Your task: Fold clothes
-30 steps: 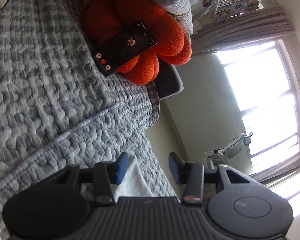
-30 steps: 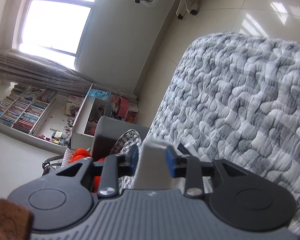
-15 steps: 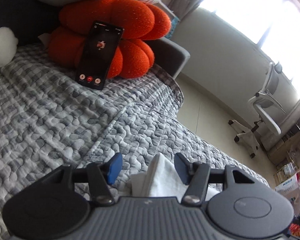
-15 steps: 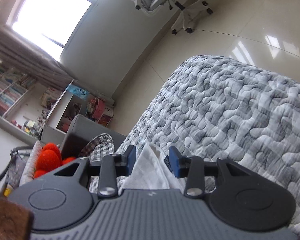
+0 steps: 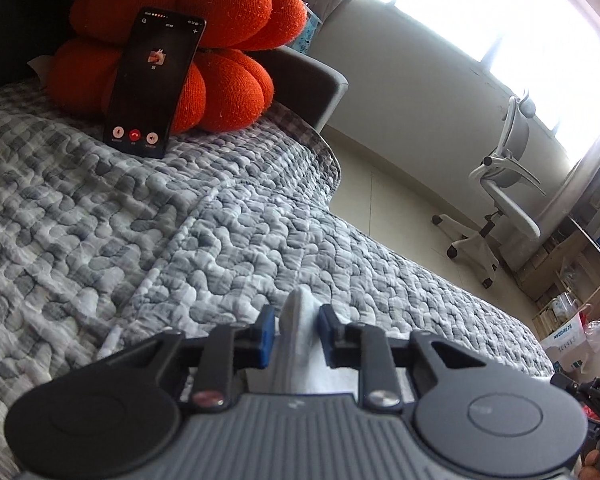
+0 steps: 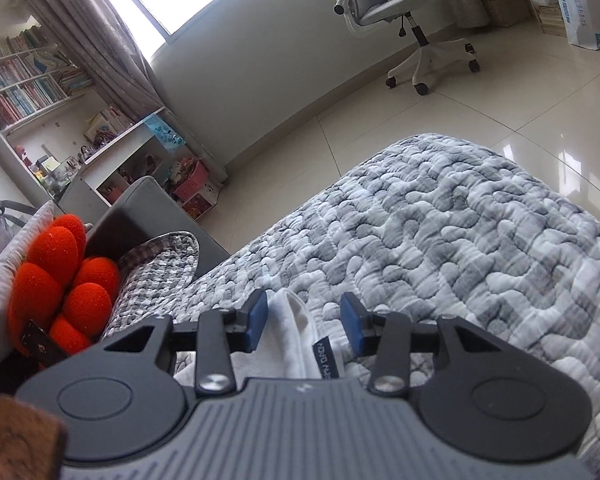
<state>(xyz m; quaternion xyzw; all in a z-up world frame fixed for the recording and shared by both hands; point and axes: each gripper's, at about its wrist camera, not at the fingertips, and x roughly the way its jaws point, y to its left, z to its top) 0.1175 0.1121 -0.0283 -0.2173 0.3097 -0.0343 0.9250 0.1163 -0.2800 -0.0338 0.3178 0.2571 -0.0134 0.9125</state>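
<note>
A white garment (image 5: 300,312) lies bunched on the grey quilted bed (image 5: 100,220). In the left wrist view my left gripper (image 5: 296,334) is closing, and both blue pads press a raised fold of the garment. In the right wrist view the white garment (image 6: 290,328), with a dark label on it, sits between the jaws of my right gripper (image 6: 304,324), which are closing. The fold leans on the left pad (image 6: 258,322), and a gap shows before the right pad. Most of the garment is hidden under the gripper bodies.
An orange cushion (image 5: 228,8) sits at the head of the bed with a phone (image 5: 154,84) propped against it. The bed edge (image 6: 520,152) drops to a tiled floor. A white office chair (image 6: 392,8) and bookshelves (image 6: 24,92) stand beyond it.
Both views have rolled toward upright and shifted along the bed. The left jaws, wide apart before, have narrowed onto the white fold. The right jaws keep the cloth between them.
</note>
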